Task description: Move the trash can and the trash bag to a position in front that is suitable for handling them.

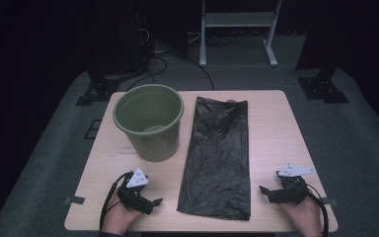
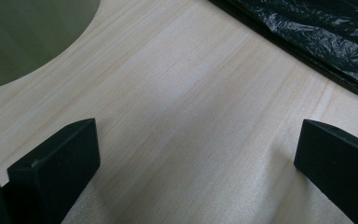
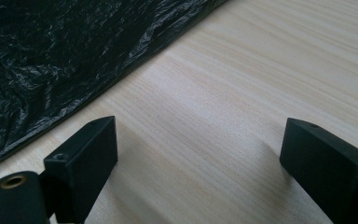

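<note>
Right, both grippers are resting low at the near edge of the pale wooden worktop (image 1: 271, 123), one on each side of the crinkled black plastic bin bag (image 1: 218, 158) that is lying flat down the middle, its long side running away from the person. The left gripper (image 1: 150, 201) is sitting just beside the bag's near left corner, jaws standing wide with bare wood between them in the left gripper view, nothing held. The round olive-green plastic bin (image 1: 149, 122) is standing upright just beyond that gripper, to the left of the bag and close to it, and its curved wall (image 2: 28, 37) is showing at the top left of the left gripper view, with the bag's edge (image 2: 317, 32) crossing the top right. Over on the other side, the right gripper (image 1: 269, 191) is pointing toward the bag's near right corner, jaws also spread wide and gripping nothing; the bag (image 3: 51, 60) is lying to the upper left in its own view, clear of both jaws.
</note>
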The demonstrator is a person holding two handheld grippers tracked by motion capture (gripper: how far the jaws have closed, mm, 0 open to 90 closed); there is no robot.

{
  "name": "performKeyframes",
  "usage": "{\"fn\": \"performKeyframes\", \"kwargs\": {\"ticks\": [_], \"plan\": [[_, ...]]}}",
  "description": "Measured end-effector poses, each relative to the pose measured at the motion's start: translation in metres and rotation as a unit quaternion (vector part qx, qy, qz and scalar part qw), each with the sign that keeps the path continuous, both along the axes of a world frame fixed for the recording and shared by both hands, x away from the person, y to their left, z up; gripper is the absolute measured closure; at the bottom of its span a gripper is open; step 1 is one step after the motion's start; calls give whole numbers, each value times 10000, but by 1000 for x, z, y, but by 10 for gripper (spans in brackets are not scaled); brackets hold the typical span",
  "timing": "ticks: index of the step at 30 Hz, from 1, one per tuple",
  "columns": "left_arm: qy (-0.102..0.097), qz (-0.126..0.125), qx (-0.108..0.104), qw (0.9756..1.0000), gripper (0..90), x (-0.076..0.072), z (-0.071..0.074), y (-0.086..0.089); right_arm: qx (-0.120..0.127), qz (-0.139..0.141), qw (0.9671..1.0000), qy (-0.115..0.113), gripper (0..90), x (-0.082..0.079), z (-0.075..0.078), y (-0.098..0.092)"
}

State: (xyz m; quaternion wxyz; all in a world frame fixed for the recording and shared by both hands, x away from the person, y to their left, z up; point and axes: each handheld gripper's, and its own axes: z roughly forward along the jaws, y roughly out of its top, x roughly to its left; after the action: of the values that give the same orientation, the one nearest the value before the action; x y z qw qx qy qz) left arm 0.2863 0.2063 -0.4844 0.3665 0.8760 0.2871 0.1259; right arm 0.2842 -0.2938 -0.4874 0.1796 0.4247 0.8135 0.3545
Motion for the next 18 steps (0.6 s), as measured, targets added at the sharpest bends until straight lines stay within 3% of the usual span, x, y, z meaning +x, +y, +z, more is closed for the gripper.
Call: {"fn": "performKeyframes", "kwargs": {"ticks": [7, 11, 13, 14, 16, 18], "plan": [[8, 6, 5, 10000, 0, 0, 0, 0, -4, 12, 10000, 4, 105, 0, 0, 0], [5, 8, 6, 10000, 0, 0, 0, 0, -8, -27, 10000, 34, 150, -1, 2, 0], [5, 5, 7, 10000, 0, 0, 0, 0, -14, -14, 10000, 28, 187, -2, 2, 0], [3, 7, 8, 10000, 0, 0, 0, 0, 46, 21, 10000, 24, 274, -4, 4, -1], [6, 7, 7, 10000, 0, 0, 0, 0, 107, 22, 9999, 87, 334, -4, 6, -1], [4, 9, 7, 10000, 0, 0, 0, 0, 201, 49, 9997, 134, 344, -4, 7, 1]]}}
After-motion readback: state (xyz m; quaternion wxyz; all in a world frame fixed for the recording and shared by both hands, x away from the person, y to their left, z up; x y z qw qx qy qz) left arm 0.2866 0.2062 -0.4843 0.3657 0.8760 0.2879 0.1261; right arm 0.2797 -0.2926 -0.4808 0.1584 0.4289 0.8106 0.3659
